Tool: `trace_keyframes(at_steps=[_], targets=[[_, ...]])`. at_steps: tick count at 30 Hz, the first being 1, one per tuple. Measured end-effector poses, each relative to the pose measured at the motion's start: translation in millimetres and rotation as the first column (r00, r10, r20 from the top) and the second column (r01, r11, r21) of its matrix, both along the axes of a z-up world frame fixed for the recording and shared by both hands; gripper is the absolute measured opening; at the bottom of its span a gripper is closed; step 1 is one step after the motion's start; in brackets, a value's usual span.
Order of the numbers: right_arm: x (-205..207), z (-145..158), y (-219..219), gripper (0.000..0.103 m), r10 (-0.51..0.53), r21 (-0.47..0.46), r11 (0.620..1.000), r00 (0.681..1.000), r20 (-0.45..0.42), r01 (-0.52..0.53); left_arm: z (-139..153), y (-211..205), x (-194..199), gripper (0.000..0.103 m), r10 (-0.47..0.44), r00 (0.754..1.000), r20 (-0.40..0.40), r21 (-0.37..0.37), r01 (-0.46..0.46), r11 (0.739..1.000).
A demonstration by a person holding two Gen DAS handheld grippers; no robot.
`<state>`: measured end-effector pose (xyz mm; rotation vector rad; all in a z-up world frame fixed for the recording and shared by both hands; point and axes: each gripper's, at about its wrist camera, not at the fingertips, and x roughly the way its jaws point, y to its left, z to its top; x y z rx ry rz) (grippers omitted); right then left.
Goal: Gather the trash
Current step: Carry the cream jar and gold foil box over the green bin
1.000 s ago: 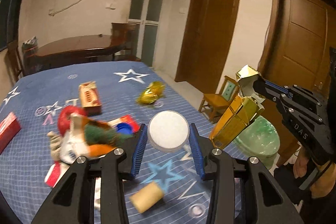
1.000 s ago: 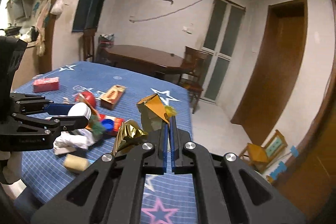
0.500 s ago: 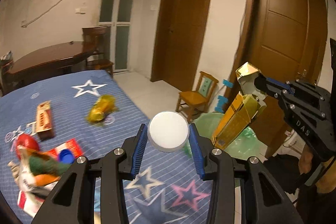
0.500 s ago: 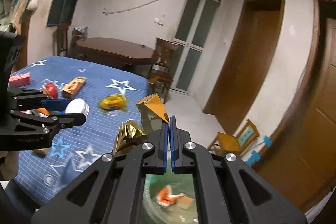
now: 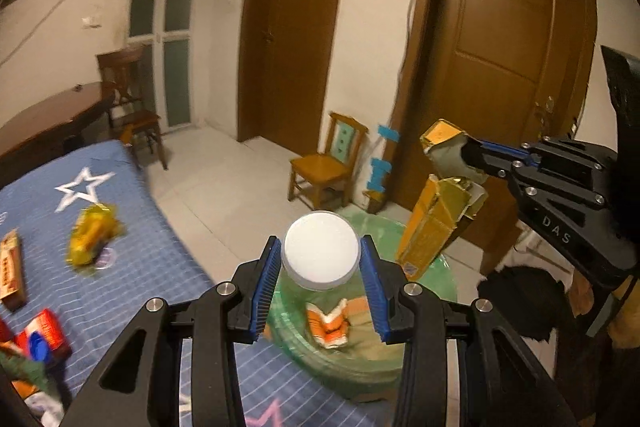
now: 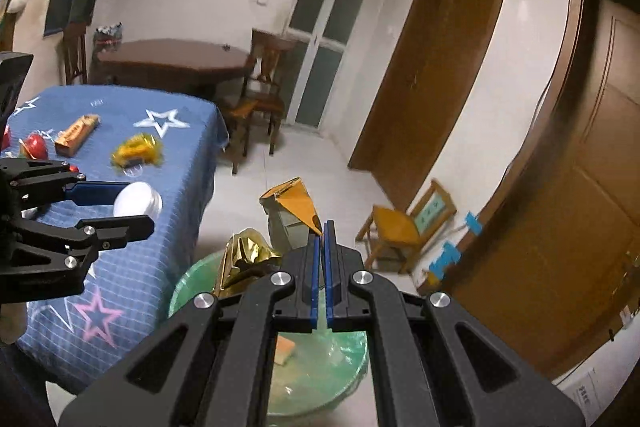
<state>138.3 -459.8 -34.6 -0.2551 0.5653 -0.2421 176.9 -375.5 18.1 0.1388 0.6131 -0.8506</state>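
Green bin (image 5: 440,291) beneath — left tongs (image 5: 320,281) gripping white lid (image 5: 320,255), right tongs (image 6: 320,269) pinching torn, perhaps gold carton (image 6: 290,215).

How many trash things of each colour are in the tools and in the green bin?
White: 1, the white lid in the left tool
Gold: 1, the torn gold carton in the right tool
Orange and white: 1, the packet lying in the green bin
Total: 3 in view
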Motion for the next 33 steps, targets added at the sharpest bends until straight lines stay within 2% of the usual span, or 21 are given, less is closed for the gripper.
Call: trace_keyframes(at_steps=[7, 15, 22, 33], targets=[[17.0, -30.4, -25.5, 0.000, -0.014, 0.050, 0.999, 0.995, -0.098, 0.018, -45.4, -49.7, 23.1, 0.042, -0.038, 0.997, -0.069, 0.084, 0.044, 0.996], [24.3, -55.4, -43.3, 0.000, -0.025, 0.075, 0.997, 0.989, -0.144, 0.036, -88.7, -79.3, 39.3, 0.042, -0.056, 0.991, -0.125, 0.127, 0.072, 0.989], [22.1, -59.1, -52.6, 0.000, -0.026, 0.084, 0.996, 0.989, -0.147, 0.039, -102.6, -93.8, 45.8, 0.042, -0.065, 0.990, -0.128, 0.135, 0.082, 0.987], [22.5, -61.5, -54.8, 0.000, -0.026, 0.089, 0.995, 0.989, -0.148, 0.040, -103.0, -92.9, 43.6, 0.042, -0.068, 0.989, -0.131, 0.137, 0.086, 0.987]])
